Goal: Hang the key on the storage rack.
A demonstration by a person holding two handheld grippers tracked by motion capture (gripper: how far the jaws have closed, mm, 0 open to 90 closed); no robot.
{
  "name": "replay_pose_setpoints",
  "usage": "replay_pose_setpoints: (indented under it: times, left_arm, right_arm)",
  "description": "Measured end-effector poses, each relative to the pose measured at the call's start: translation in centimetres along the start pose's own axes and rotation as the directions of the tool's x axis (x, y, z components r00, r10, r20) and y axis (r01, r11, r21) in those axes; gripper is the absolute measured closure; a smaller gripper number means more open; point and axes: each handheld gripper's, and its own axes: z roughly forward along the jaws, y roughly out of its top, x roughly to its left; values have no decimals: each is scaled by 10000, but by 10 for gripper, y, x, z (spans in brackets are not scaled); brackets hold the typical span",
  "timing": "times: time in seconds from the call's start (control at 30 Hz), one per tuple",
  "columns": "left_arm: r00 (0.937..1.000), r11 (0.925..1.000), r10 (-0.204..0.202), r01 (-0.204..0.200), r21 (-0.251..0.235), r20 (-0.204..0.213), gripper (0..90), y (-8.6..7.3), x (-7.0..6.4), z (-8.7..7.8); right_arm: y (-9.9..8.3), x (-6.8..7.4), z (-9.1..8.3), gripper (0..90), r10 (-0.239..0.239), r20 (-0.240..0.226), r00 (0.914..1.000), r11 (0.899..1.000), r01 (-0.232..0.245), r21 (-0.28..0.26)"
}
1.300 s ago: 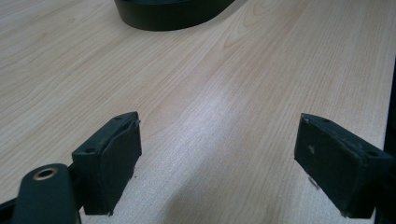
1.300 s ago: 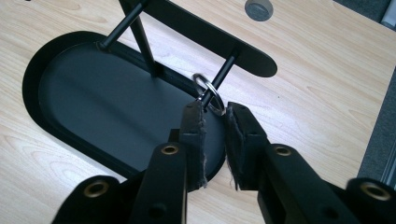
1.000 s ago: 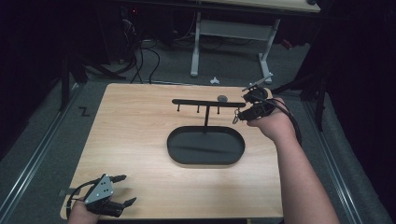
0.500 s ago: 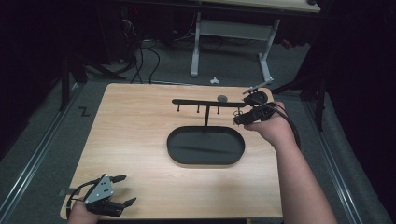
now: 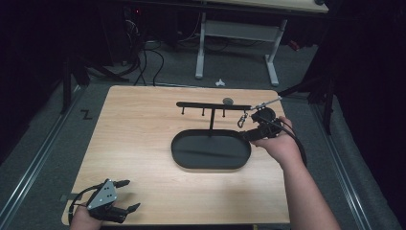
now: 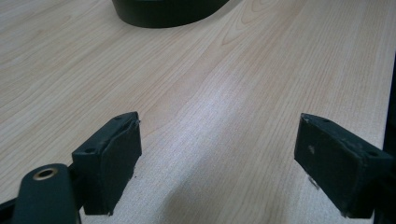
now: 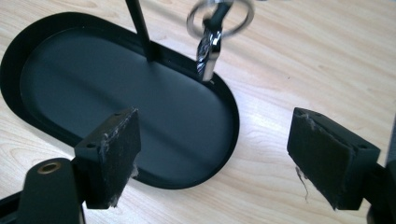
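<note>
Black oval tray [image 5: 191, 160] with black hook stand [image 5: 213, 106]; silver keyring clip [image 7: 208, 44] shiny; counter [image 5: 143, 139] pale wood grain; hand-held gripper jaw pads matte black; grey plate [image 5: 104, 195] atop left hand-held gripper [image 5: 128, 195].

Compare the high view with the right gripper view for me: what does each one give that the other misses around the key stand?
High view alone: the stand's crossbar with its pegs, the left gripper open at the table's near corner, and a small round thing behind the bar. Right gripper view alone: the right gripper open with nothing between its pads, and the keyring's ring up close. Both: the oval tray, the post, and the hanging silver clasp.
</note>
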Motion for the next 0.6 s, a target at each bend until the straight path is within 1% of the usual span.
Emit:
replay_pose_setpoints:
  times: [0.1, 0.2, 0.27, 0.37, 0.43, 0.5, 0.6]
  left_arm:
    - [10000, 10000, 49, -49, 15, 19, 153, 0, 0, 0]
    - [10000, 10000, 3, -3, -13, 9, 154, 0, 1, 0]
    - [10000, 10000, 10, -10, 7, -4, 154, 0, 1, 1]
    - [10000, 10000, 38, -38, 20, -7, 153, 0, 0, 1]
    - [10000, 10000, 47, -47, 64, -28, 153, 0, 0, 2]
    - [10000, 9999, 26, -26, 105, -60, 153, 0, -1, 3]
    - [9999, 9999, 75, -74, 116, -92, 153, 0, -1, 4]
  right_arm:
    - [-13, 1, 4, 175, 40, 78, 10000, 9999, -39, -123]
    - [-27, 3, 7, 195, 159, 103, 9998, 9991, -155, -385]
    - [-38, 5, 10, 195, 218, 302, 9993, 9979, -199, -620]
    - [-58, 9, 17, 195, 188, 603, 9980, 9952, -129, -974]
    - [-70, 11, 22, 196, 180, 555, 9983, 9918, -108, -1276]
    - [-82, 13, 27, 195, 280, 479, 9985, 9882, -204, -1515]
    - [-100, 17, 33, 195, 403, 447, 9982, 9849, -321, -1701]
